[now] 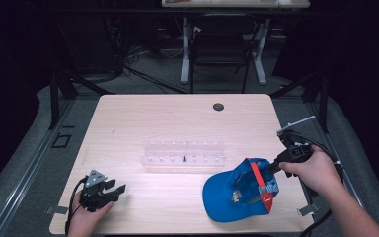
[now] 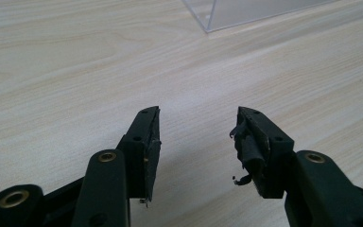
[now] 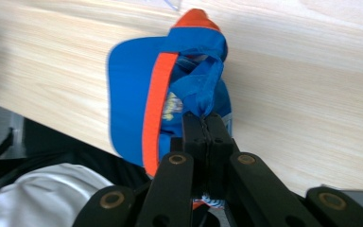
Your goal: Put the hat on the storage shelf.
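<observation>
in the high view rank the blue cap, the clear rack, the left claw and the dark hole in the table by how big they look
1. clear rack, though it looks close to the cap, so this order is unsure
2. blue cap
3. left claw
4. dark hole, farther from the camera, but plainly smallest

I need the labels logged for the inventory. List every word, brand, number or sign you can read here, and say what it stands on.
None can be read.
Blue cap: a small pale patch inside it, seen in the high view and the right gripper view, is too blurred to read.
Clear rack: no markings visible.
Right gripper, shut on the cap's fabric: no lettering.
Left gripper, open: no lettering.
</observation>
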Demonstrator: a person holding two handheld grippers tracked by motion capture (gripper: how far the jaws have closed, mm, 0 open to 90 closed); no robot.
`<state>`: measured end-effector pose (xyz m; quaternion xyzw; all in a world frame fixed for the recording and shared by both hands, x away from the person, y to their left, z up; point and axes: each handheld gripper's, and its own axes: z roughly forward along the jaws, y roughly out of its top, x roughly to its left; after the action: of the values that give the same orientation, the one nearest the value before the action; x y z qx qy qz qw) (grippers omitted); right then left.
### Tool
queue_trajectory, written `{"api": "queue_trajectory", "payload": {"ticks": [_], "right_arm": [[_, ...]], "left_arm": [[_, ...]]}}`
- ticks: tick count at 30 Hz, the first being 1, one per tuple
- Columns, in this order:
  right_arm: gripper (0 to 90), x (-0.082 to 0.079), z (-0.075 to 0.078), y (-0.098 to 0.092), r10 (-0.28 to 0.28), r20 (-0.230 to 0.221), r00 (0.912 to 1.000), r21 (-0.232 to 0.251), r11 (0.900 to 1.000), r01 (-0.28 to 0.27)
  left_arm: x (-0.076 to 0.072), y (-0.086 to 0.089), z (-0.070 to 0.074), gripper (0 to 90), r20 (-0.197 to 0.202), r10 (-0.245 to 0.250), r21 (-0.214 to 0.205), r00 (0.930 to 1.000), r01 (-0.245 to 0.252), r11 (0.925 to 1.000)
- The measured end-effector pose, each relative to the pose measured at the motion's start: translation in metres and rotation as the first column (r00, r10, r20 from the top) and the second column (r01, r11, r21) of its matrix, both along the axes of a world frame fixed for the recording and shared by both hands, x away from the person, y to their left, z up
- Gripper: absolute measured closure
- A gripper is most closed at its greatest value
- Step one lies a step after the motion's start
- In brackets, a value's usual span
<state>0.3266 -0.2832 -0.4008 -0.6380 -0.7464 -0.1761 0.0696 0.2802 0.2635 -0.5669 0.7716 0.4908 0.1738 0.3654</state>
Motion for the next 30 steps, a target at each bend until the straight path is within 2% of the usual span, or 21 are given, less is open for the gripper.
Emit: {"api": "queue_trajectory", "payload": {"ticks": [2,3,4,6,7,8,9,10,12,13,14,16,21,22,23,24,25,26,28,29,30], "right_arm": [[90.0,0.001,0.004,-0.001,0.014,-0.014,0.9998,0.03,0.9995,-0.013],[90.0,0.001,0.004,-0.001,0.014,-0.014,0.9998,0.03,0.9995,-0.013],[90.0,0.0,0.004,0.0,-0.005,-0.009,1.0,0.05,0.9987,0.005],[90.0,0.001,0.007,-0.001,-0.01,-0.027,0.9996,0.101,0.9948,0.012],[90.0,0.001,0.007,-0.001,-0.01,-0.027,0.9996,0.101,0.9948,0.012],[90.0,0.002,0.009,-0.004,0.007,-0.047,0.9989,0.141,0.99,0.0],[90.0,0.002,0.009,-0.004,0.007,-0.047,0.9989,0.141,0.99,0.0],[90.0,0.001,0.009,-0.003,-0.02,-0.049,0.9986,0.167,0.9856,0.028],[90.0,0.002,0.01,-0.006,-0.002,-0.073,0.9973,0.216,0.9762,0.018],[90.0,0.002,0.01,-0.005,-0.03,-0.065,0.9974,0.238,0.9704,0.045],[90.0,0.002,0.011,-0.006,-0.022,-0.071,0.9972,0.249,0.9677,0.039],[90.0,0.001,0.012,-0.007,-0.026,-0.088,0.9958,0.301,0.9523,0.052],[90.0,0.0,0.015,-0.004,-0.029,-0.101,0.9945,0.35,0.9349,0.062],[90.0,0.001,0.017,-0.005,-0.011,-0.108,0.9941,0.366,0.9292,0.05],[90.0,0.001,0.017,-0.005,-0.008,-0.1,0.995,0.377,0.9253,0.045],[90.0,0.0,0.02,-0.004,-0.003,-0.106,0.9944,0.397,0.9167,0.045],[90.0,0.0,0.02,-0.004,-0.003,-0.106,0.9944,0.397,0.9167,0.045],[90.0,0.0,0.021,-0.003,0.01,-0.093,0.9956,0.413,0.9104,0.029],[90.0,-0.001,0.024,-0.002,0.011,-0.091,0.9958,0.434,0.9004,0.03],[90.0,-0.002,0.025,0.0,-0.008,-0.089,0.996,0.442,0.8958,0.046],[90.0,-0.002,0.027,-0.001,0.004,-0.082,0.9966,0.452,0.8916,0.034]], "left_arm": [[0.0,0.0,0.0,51.1,0.003,0.002,-0.001,1.0,-0.002,1.0],[0.0,0.0,0.0,51.1,0.003,0.002,-0.001,1.0,-0.002,1.0],[0.0,0.0,0.0,51.1,0.003,0.002,-0.001,1.0,-0.002,1.0],[0.0,0.0,0.0,51.1,-0.004,-0.002,0.001,1.0,0.002,1.0],[0.0,0.0,0.0,51.2,-0.004,-0.002,0.001,1.0,0.002,1.0],[0.0,0.0,0.0,51.2,-0.002,-0.001,0.001,1.0,0.001,1.0],[0.0,0.0,0.0,51.1,-0.002,-0.001,0.001,1.0,0.001,1.0],[0.0,0.0,0.0,51.1,0.001,-0.001,-0.002,1.0,0.001,1.0],[0.0,0.0,0.0,51.1,0.002,-0.001,-0.003,1.0,0.001,1.0],[0.0,0.0,-0.001,51.2,0.004,0.001,-0.003,1.0,0.0,1.0],[0.0,0.0,-0.001,51.1,0.002,-0.001,-0.003,1.0,0.001,1.0],[0.0,-0.001,-0.001,51.1,0.004,0.001,-0.003,1.0,0.0,1.0],[0.0,-0.001,-0.001,51.2,0.003,0.0,-0.003,1.0,0.0,1.0],[0.0,-0.001,-0.001,51.2,0.004,0.0,-0.003,1.0,0.0,1.0],[0.0,-0.001,-0.001,51.1,0.005,-0.001,-0.001,1.0,0.001,1.0],[0.0,-0.001,-0.001,51.2,0.005,0.001,-0.004,1.0,-0.001,1.0],[0.0,-0.001,-0.001,51.2,0.005,0.001,-0.004,1.0,-0.001,1.0],[0.0,-0.001,-0.001,51.2,0.005,0.001,-0.003,1.0,-0.001,1.0],[0.0,-0.001,-0.001,51.2,0.005,0.001,-0.004,1.0,-0.001,1.0],[0.0,-0.001,-0.001,51.1,0.005,0.001,-0.003,1.0,-0.001,1.0],[0.0,-0.001,-0.001,51.2,0.005,0.0,-0.003,1.0,0.0,1.0]]}}
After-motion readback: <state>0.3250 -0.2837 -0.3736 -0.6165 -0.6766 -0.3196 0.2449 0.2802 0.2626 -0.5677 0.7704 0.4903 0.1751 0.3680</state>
